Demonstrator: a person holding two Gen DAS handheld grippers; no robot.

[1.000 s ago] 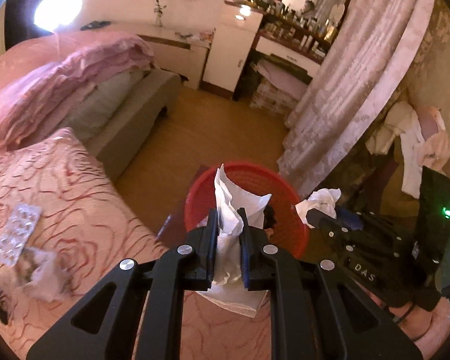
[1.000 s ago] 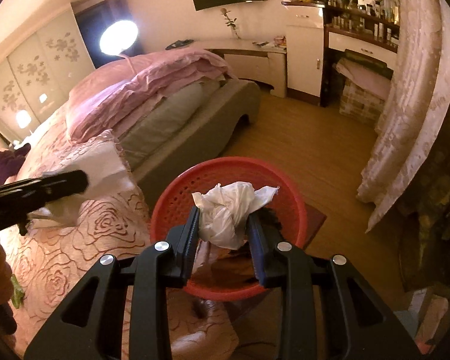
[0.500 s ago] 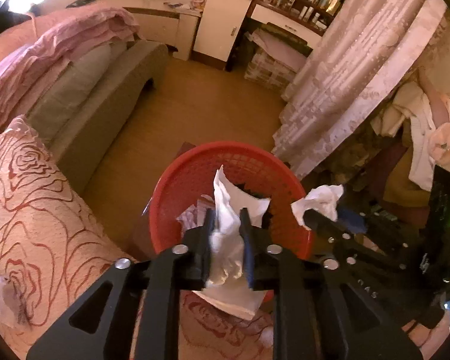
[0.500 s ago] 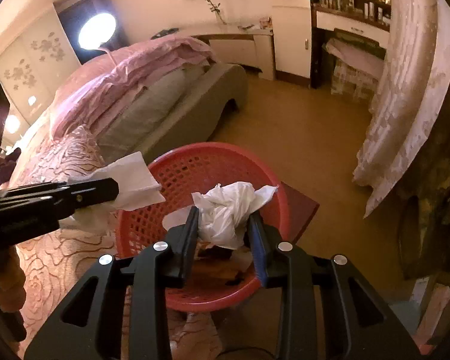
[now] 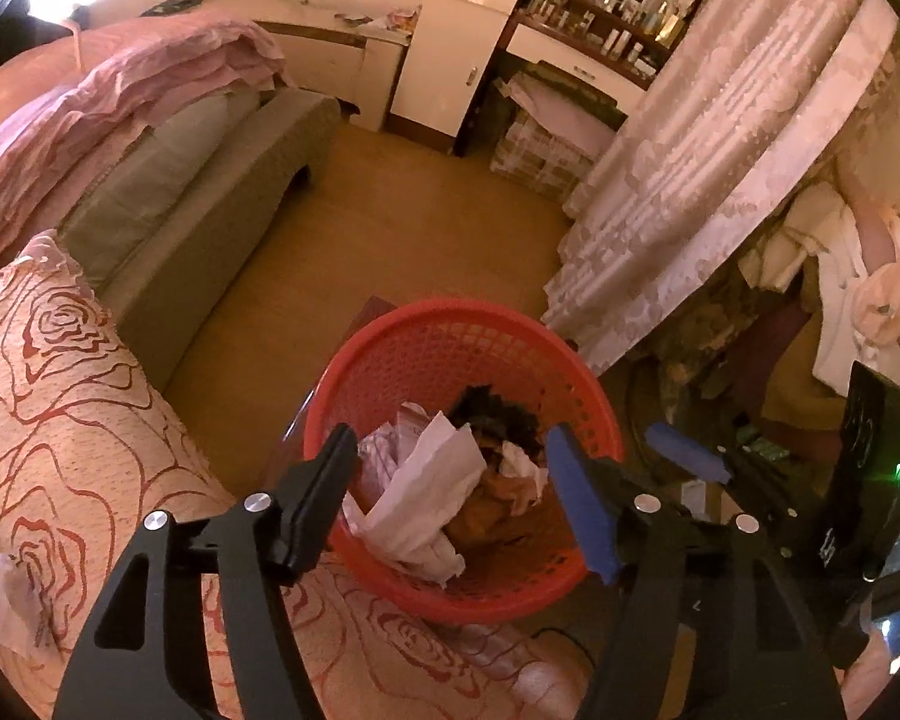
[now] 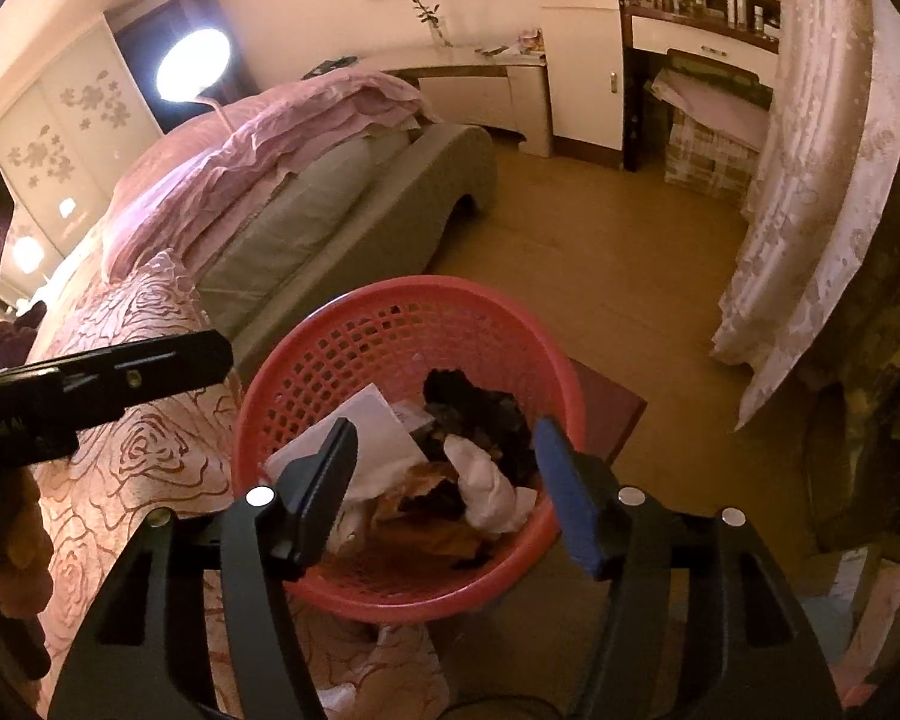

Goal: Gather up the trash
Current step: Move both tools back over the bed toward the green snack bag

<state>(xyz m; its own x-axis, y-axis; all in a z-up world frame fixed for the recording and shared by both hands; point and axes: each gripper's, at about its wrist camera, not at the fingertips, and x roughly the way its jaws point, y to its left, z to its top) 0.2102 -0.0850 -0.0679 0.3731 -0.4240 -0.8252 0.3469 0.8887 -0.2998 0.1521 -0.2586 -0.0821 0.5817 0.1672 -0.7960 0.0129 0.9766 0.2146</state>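
A red mesh trash basket [image 5: 450, 324] stands on the floor beside the bed; it also shows in the right wrist view [image 6: 390, 300]. My left gripper [image 5: 450, 480] is open and empty just above its near rim. A white tissue [image 5: 426, 492] lies inside below it. My right gripper [image 6: 444, 474] is open and empty over the same basket. A crumpled white tissue [image 6: 489, 486] lies inside among paper and dark scraps. The left gripper's finger [image 6: 108, 378] shows at the left of the right wrist view, and the right gripper's blue-padded finger [image 5: 684, 456] at the right of the left wrist view.
A rose-patterned bedspread [image 5: 48, 396] borders the basket on the left, with a crumpled white tissue [image 5: 0, 606] at its lower left. A grey bed base [image 5: 210, 180], lace curtains [image 5: 720, 180] and a white cabinet [image 5: 450, 48] surround the bare wooden floor [image 5: 390, 228].
Both grippers have opened and let go of their tissues, which now lie inside the red basket. Both have moved closer over the basket.
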